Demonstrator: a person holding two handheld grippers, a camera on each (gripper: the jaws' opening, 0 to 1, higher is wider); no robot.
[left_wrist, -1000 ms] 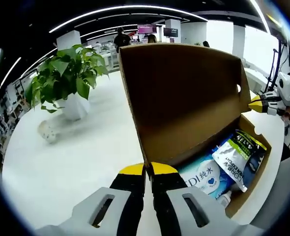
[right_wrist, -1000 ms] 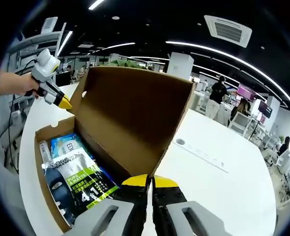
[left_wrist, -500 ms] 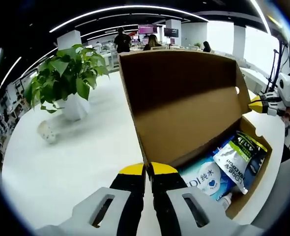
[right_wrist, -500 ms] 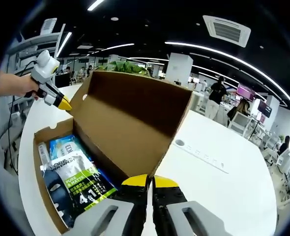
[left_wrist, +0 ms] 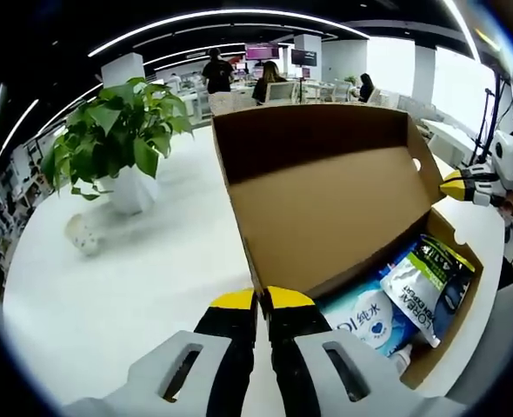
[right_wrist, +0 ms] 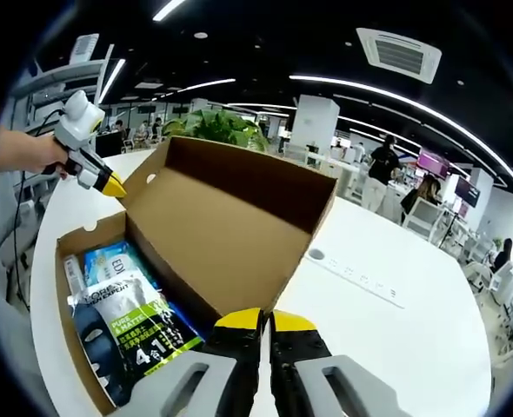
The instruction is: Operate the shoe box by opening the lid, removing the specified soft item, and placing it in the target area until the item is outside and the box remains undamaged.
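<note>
A brown cardboard shoe box (left_wrist: 463, 291) lies open on a white table, and its lid (left_wrist: 326, 204) leans back past upright. My left gripper (left_wrist: 263, 300) is shut on the lid's near corner. My right gripper (left_wrist: 455, 184), held by a hand, pinches the far corner. In the right gripper view, the right gripper (right_wrist: 266, 320) is shut on the lid (right_wrist: 230, 230) at its corner, and the left gripper (right_wrist: 113, 184) grips the opposite end. Inside the box lie a blue wipes pack (left_wrist: 361, 317) (right_wrist: 116, 259) and a white, green and black pouch (left_wrist: 426, 278) (right_wrist: 139, 334).
A potted green plant (left_wrist: 117, 139) (right_wrist: 217, 126) stands on the round white table (left_wrist: 109, 295), with a small white object (left_wrist: 83, 233) beside it. A flush power strip (right_wrist: 356, 276) sits in the tabletop behind the lid. People and desks fill the office background.
The lid has swung further back and lower, from near upright to leaning well open. Both grippers kept their hold on its corners.
</note>
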